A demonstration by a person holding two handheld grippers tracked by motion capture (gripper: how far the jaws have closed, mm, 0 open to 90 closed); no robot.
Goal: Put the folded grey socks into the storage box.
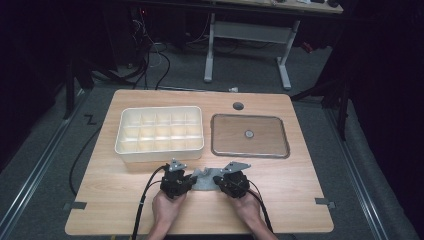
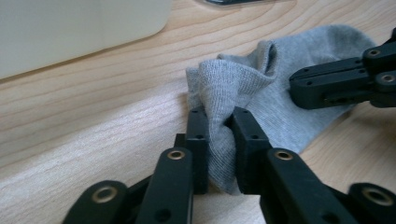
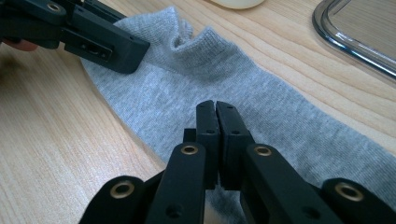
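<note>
The grey sock (image 1: 203, 179) lies flat on the table (image 1: 295, 200) near the person's edge, directly between the two hands, its long axis running left to right across the table, so each hand sits at one end and neither needs to reach. In front of it stand the white compartment tray (image 1: 160, 145) on the left and the clear lid (image 1: 250, 152) on the right, both apart from the sock. The left tongs (image 2: 219, 119) are pinching a raised fold of the sock's cuff end, cloth bunched between the pads. The right tongs (image 3: 216, 109) are pressed together over the sock's middle stretch; they probably nip a thin layer, but I cannot tell for sure. Any pull apart would likely stretch it along its length.
</note>
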